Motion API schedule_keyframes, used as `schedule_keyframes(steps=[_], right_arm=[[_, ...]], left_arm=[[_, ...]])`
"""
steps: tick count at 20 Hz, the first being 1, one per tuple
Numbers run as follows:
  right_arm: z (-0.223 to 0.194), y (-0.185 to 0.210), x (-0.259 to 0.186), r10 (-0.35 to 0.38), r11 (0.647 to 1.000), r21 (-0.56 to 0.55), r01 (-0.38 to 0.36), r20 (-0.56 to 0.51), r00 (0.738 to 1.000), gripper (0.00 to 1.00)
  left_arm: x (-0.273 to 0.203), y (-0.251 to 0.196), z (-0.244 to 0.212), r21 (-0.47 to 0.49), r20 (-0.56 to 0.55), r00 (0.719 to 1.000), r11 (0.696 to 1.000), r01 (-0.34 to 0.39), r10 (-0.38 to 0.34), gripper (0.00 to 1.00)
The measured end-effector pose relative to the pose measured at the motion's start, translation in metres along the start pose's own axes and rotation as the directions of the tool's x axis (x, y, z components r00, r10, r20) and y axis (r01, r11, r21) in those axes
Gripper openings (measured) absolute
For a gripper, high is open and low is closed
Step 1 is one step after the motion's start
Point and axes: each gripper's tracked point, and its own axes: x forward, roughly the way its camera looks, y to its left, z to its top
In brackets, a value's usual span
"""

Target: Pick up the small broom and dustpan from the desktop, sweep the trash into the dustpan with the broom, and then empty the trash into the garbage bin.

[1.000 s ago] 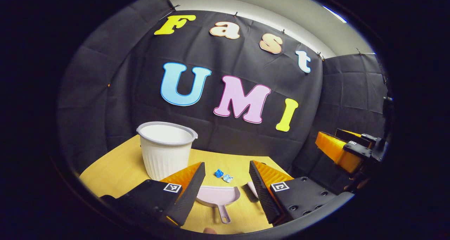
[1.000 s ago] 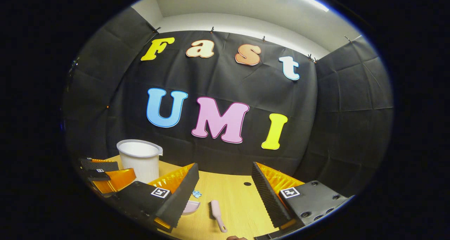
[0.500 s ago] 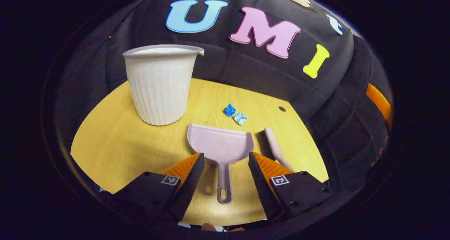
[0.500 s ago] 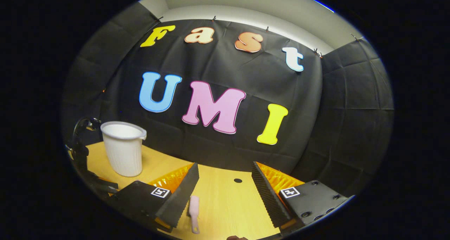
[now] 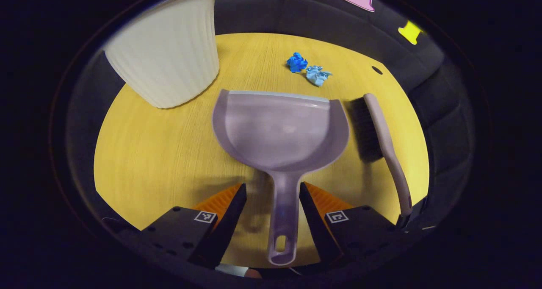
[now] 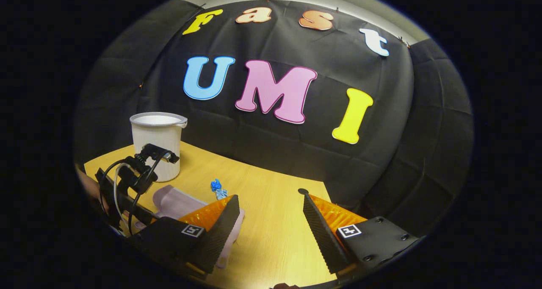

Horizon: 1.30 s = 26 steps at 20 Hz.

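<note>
A lilac dustpan (image 5: 279, 130) lies flat on the yellow desktop (image 5: 148, 153), its mouth toward the wall. Its handle runs back between the fingers of my left gripper (image 5: 272, 187), which is open, with a gap on each side. The small broom (image 5: 383, 132) lies just right of the pan, bristles facing it. Two crumpled blue paper scraps (image 5: 307, 68) sit beyond the pan's lip. In the right gripper view, my right gripper (image 6: 269, 195) hovers open over bare table, and the dustpan (image 6: 173, 202) lies to its left. The broom's handle (image 6: 230, 242) peeks out beside its left finger.
A white ribbed garbage bin (image 5: 169, 51) stands at the back left of the desk, close to the pan. A small round hole (image 5: 376, 70) marks the tabletop near the far right corner. The black cloth wall closes the desk behind and on the right.
My left gripper has tilted down and come in low over the desk, so the dustpan's handle now lies between its fingers. The right gripper has shifted and tipped down slightly.
</note>
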Motion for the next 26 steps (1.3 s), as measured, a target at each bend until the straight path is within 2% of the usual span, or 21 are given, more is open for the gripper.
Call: schedule_keyframes(steps=[2, 4, 6, 8, 9, 10, 12, 13, 15, 18, 19, 21, 24, 26], right_arm=[[-0.019, 0.005, 0.013, 0.037, 0.999, -0.015, -0.038, -0.055, 0.998, 0.96], [-0.035, 0.013, 0.02, 0.082, 0.996, -0.014, -0.084, -0.118, 0.99, 0.98], [-0.049, 0.022, 0.025, 0.124, 0.992, -0.004, -0.127, -0.17, 0.978, 0.99], [-0.067, 0.031, 0.029, 0.178, 0.984, 0.026, -0.177, -0.242, 0.954, 0.98], [-0.077, 0.04, 0.031, 0.218, 0.976, 0.061, -0.209, -0.278, 0.936, 0.99], [-0.09, 0.052, 0.028, 0.263, 0.965, 0.087, -0.249, -0.321, 0.91, 0.99], [-0.121, 0.061, 0.024, 0.296, 0.955, 0.11, -0.275, -0.433, 0.851, 0.99], [-0.132, 0.063, 0.021, 0.301, 0.953, 0.132, -0.272, -0.491, 0.817, 0.98], [-0.143, 0.065, 0.021, 0.304, 0.952, 0.198, -0.233, -0.54, 0.785, 0.98], [-0.159, 0.096, 0.019, 0.354, 0.925, 0.349, -0.151, -0.647, 0.675, 0.97], [-0.164, 0.102, 0.02, 0.354, 0.922, 0.365, -0.124, -0.672, 0.65, 0.97], [-0.18, 0.103, 0.026, 0.321, 0.937, 0.337, -0.091, -0.73, 0.604, 0.97], [-0.211, 0.096, 0.034, 0.248, 0.965, 0.257, -0.056, -0.82, 0.515, 0.97], [-0.222, 0.086, 0.04, 0.201, 0.972, 0.235, 0.01, -0.855, 0.477, 0.97]], left_arm=[[0.001, 0.001, 0.003, 0.019, -0.079, 0.996, 0.999, -0.037, 0.039, 0.77], [0.004, -0.005, -0.002, 0.043, -0.16, 0.986, 0.998, -0.042, 0.049, 0.77], [0.012, -0.007, -0.003, 0.066, -0.195, 0.979, 0.997, -0.043, 0.055, 0.77], [0.011, -0.015, 0.0, 0.066, -0.202, 0.978, 0.997, -0.036, 0.049, 0.77], [0.013, -0.018, 0.002, 0.064, -0.211, 0.976, 0.997, -0.035, 0.048, 0.62], [0.014, -0.018, 0.003, 0.07, -0.216, 0.975, 0.997, -0.031, 0.045, 0.58], [0.016, -0.016, 0.008, 0.061, -0.203, 0.979, 0.998, -0.024, 0.036, 0.46], [0.017, -0.017, 0.007, 0.049, -0.205, 0.979, 0.999, -0.004, 0.014, 0.31], [0.014, -0.016, 0.008, 0.046, -0.189, 0.981, 0.998, 0.047, -0.037, 0.3], [0.011, -0.009, -0.002, 0.019, -0.181, 0.979, 0.995, 0.099, -0.094, 0.3], [0.009, -0.006, -0.005, 0.009, -0.167, 0.98, 0.993, 0.114, -0.111, 0.3], [0.007, 0.0, -0.011, 0.005, -0.152, 0.98, 0.991, 0.133, -0.13, 0.3], [0.005, 0.002, -0.017, 0.021, -0.127, 0.978, 0.986, 0.167, -0.163, 0.3], [0.004, 0.004, -0.021, 0.033, -0.119, 0.976, 0.982, 0.186, -0.181, 0.3]])
